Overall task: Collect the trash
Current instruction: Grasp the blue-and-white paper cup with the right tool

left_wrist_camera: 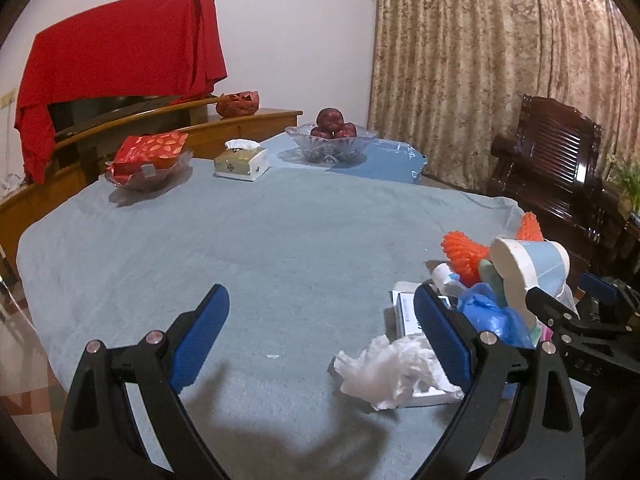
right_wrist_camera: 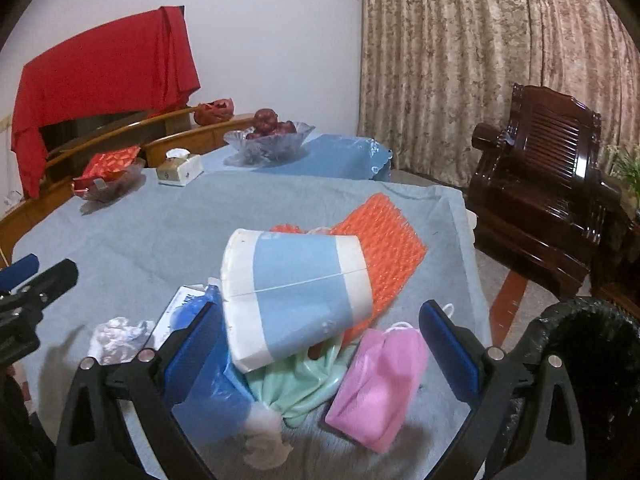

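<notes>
Trash heap, lower right of the desk (left_wrist_camera: 240, 240): light, crushable paper cup (right_wrist_camera: 296, 296) topmost, best pinched at its rim; right claw (right_wrist_camera: 324, 344) and left claw (left_wrist_camera: 320, 340) both released, empty.

Home living room: curtains (left_wrist_camera: 500, 72), armchair (right_wrist_camera: 548, 184), fruit bowl (left_wrist_camera: 332, 142).
</notes>
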`<state>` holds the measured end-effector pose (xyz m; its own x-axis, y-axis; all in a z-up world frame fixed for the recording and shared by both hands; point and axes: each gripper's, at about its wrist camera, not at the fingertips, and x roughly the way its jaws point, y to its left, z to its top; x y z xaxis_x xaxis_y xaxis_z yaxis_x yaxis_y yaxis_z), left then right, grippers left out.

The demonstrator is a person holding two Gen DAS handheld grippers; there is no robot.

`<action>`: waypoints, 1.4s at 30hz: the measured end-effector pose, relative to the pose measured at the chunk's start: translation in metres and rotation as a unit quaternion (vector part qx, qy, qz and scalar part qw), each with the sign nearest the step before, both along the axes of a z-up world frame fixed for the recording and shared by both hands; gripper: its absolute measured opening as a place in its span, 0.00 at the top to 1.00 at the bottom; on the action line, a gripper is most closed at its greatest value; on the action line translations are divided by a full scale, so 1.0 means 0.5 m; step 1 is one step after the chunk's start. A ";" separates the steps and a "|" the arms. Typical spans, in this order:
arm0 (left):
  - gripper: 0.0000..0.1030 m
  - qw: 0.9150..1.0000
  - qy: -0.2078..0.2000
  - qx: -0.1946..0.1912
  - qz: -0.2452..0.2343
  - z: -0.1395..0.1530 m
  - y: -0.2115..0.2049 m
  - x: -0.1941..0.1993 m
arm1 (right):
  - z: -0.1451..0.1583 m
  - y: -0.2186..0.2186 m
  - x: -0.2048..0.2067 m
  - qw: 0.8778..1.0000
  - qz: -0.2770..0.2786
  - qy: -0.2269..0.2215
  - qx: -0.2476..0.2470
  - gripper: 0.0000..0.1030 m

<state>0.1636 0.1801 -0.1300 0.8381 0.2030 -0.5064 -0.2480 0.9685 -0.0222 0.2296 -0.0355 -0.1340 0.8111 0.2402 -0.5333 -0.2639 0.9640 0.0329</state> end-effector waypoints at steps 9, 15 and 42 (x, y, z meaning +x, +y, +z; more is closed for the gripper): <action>0.12 1.000 0.008 -0.009 -0.001 -0.020 -0.001 0.017 | -0.021 0.023 0.026 1.000 0.005 0.014 -0.022 0.07; 0.12 1.000 0.009 -0.010 -0.002 -0.021 -0.001 0.019 | -0.020 0.012 0.030 0.999 0.028 0.031 0.003 0.28; 0.27 0.994 0.029 -0.009 -0.108 -0.052 -0.214 0.062 | -0.005 -0.182 -0.052 0.998 -0.051 0.032 0.032 0.28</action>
<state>0.1943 0.0729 -0.1561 0.8308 0.0127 -0.5564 -0.0365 0.9988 -0.0317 0.2035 -0.1264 -0.1364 0.7977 0.1936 -0.5711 -0.1601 0.9811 0.1090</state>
